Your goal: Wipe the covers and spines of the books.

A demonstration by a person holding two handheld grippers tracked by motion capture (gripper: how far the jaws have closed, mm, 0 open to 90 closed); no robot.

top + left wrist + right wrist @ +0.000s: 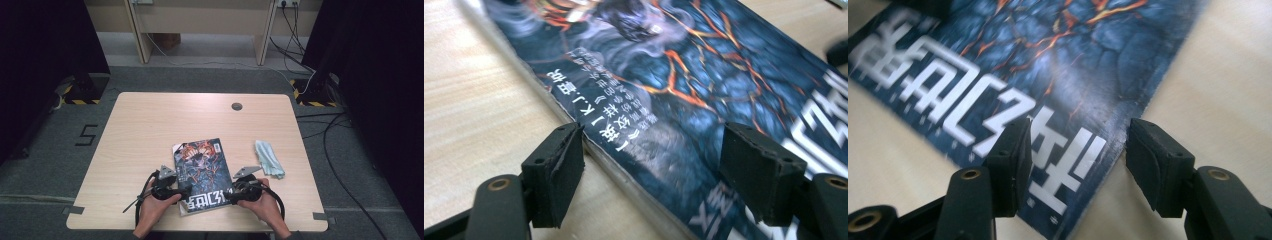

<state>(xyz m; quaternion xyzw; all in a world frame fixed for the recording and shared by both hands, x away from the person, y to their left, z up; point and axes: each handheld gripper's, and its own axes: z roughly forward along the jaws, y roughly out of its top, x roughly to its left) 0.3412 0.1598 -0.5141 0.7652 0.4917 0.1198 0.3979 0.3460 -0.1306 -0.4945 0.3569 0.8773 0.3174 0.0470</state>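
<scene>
Both hands reach in low at the bench's [150,125] near edge. The left claw [186,191] and right claw [231,192] straddle opposite edges of the book [202,170], released. The high view adds a folded cloth [269,159] beside the book.

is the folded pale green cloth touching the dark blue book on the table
Apart. The high view shows bare wooden table between the folded pale green cloth and the dark blue book.
</scene>
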